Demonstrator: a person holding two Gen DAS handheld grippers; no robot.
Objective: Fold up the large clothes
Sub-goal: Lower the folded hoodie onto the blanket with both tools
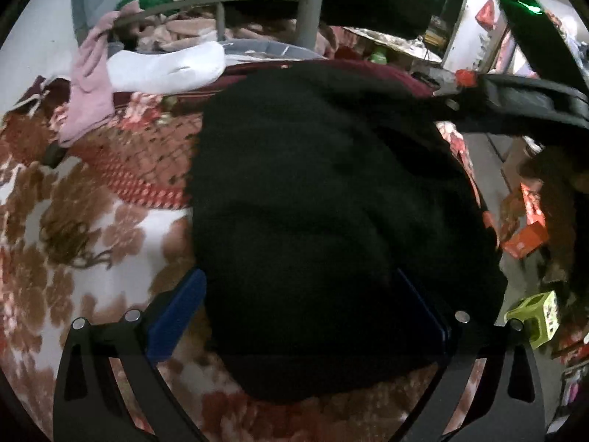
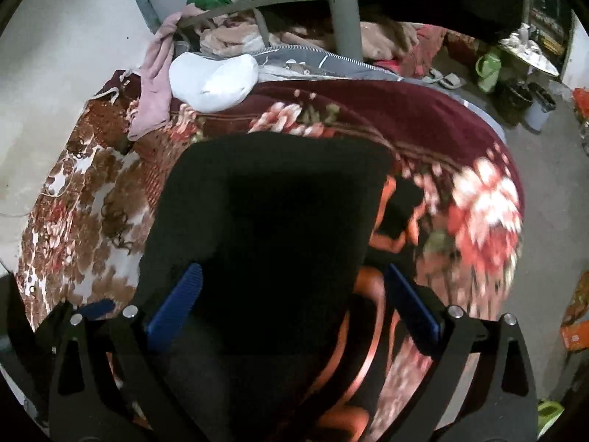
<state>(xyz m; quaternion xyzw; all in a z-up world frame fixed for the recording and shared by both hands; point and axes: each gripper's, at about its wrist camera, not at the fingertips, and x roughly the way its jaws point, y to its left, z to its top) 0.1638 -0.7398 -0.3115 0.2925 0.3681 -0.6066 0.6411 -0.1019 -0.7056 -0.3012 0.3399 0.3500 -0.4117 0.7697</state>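
- Black garment (image 1: pixel 331 221) lies spread on the floral blanket (image 1: pixel 92 258), a big dark mass with no detail readable in the fabric.
- Left gripper (image 1: pixel 298 305): blue fingers (image 1: pixel 176 316) stand wide, one on each side of the black garment's near edge; the cloth sits between them, pads not pressing on it.
- Left finger of that gripper rests over the blanket just beside the garment's left border; the right finger is half lost against the dark cloth.
- Right gripper (image 2: pixel 291 294): jaws spread as wide as they go, blue fingers (image 2: pixel 180 298) apart, nothing clamped.
- In the right wrist view the black garment (image 2: pixel 265 221) fills the gap between the fingers; an orange striped patch (image 2: pixel 368 316) shows just right of the garment, what it belongs to I cannot tell.
- Right gripper's body also shows in the left wrist view at the garment's far right corner, above the cloth.
- Maroon part of the blanket (image 2: pixel 405 110), with large red and white flowers, is beyond and right of the garment.
- White bundle (image 2: pixel 213 77) lies beyond the garment's far left corner, a pink cloth (image 2: pixel 154 88) hanging just left of it.
- Grey metal pole (image 2: pixel 342 7) rises beyond the garment, with a grey rail crossing it and heaped bedding behind.
- Green stool (image 1: pixel 533 316) stands on the floor right of the garment, off the blanket; orange boxes (image 1: pixel 522 243) near it.
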